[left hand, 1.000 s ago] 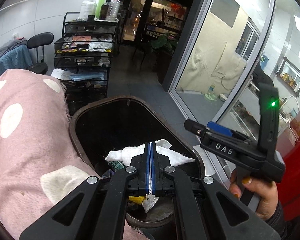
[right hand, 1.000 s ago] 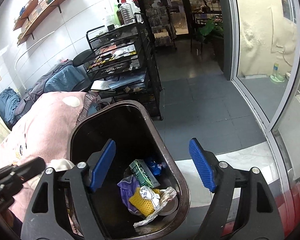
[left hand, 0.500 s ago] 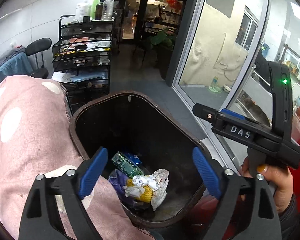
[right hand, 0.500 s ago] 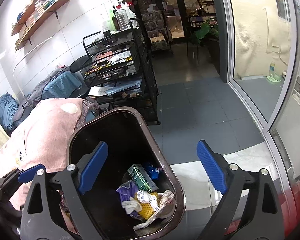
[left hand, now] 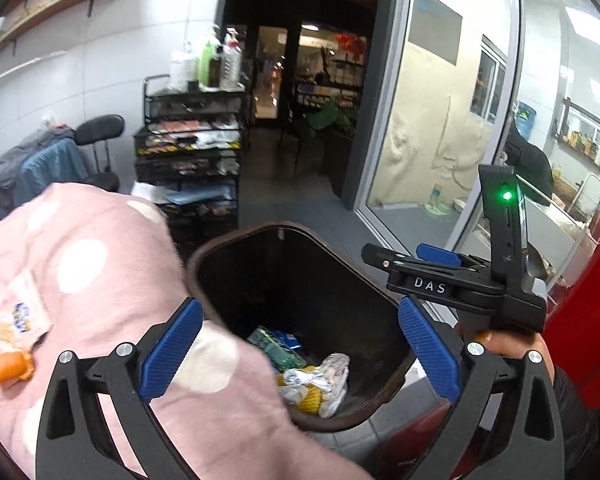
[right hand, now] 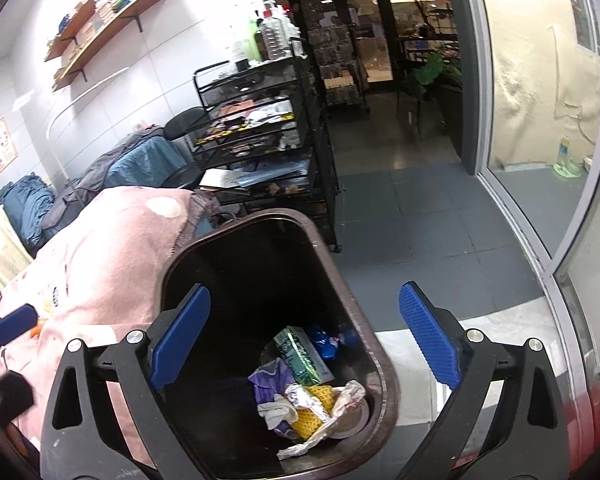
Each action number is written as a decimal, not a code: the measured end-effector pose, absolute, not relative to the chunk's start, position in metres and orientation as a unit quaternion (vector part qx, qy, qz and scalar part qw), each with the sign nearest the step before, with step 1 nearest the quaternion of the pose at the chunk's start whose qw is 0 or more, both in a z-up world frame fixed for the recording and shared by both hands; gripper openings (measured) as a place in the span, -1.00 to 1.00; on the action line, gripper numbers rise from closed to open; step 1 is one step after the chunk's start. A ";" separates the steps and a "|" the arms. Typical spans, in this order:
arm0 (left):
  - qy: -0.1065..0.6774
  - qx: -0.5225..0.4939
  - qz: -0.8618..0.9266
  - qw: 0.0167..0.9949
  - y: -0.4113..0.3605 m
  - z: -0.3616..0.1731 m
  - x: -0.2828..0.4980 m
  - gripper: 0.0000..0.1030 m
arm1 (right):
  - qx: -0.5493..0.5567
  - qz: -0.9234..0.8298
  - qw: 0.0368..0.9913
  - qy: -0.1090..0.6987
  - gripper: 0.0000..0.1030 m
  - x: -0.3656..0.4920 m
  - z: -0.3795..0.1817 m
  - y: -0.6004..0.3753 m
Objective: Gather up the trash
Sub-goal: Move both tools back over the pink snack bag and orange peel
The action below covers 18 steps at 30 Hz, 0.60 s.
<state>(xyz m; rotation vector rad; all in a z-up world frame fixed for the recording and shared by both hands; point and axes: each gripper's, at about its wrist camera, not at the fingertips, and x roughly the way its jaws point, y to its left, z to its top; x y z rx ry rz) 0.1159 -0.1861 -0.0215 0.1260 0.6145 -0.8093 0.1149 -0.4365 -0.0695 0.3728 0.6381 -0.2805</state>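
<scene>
1. Pink blanket (left hand: 100,264) with white dots: draped beside the bin's left flank, its edge overlapping the bin rim in the left wrist view.
2. Dark brown bin (right hand: 380,360): set upright on grey floor tiles, mouth open, between the blanket and a glass door (right hand: 540,120).
3. Black wire trolley (right hand: 284,152): placed behind the bin, bottles carried on its top shelf.
4. Left gripper (left hand: 300,348): held above the bin's near edge; jaws have just been opening and are spread wide, nothing between the 2 blue pads.
5. Right gripper (right hand: 304,348): held over the bin mouth by a hand (left hand: 508,344) seen in the left wrist view; jaws have just been opening, spread wide, nothing gripped.
6. Trash (right hand: 312,400): piled at the bin's bottom; crumpled white paper, a yellow net, purple wrapping, a green carton (right hand: 300,356) and a blue wrapper are counted.
7. Orange-and-white sachet (left hand: 12,332): laid on the blanket, left of the left gripper.
</scene>
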 end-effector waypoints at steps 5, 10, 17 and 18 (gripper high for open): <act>0.290 0.045 -0.358 0.886 -0.151 -0.018 0.117 0.90 | 0.181 -0.113 0.926 0.311 0.83 0.122 -0.068 -0.420; 0.295 0.041 -0.320 0.899 -0.118 -0.019 0.122 0.90 | 0.174 -0.084 0.930 0.313 0.83 0.129 -0.065 -0.395; 0.319 0.029 -0.252 0.913 -0.063 -0.028 0.136 0.90 | 0.142 -0.019 0.936 0.321 0.84 0.151 -0.058 -0.342; 0.325 0.026 -0.241 0.914 -0.053 -0.030 0.139 0.90 | 0.136 -0.007 0.936 0.323 0.84 0.155 -0.057 -0.332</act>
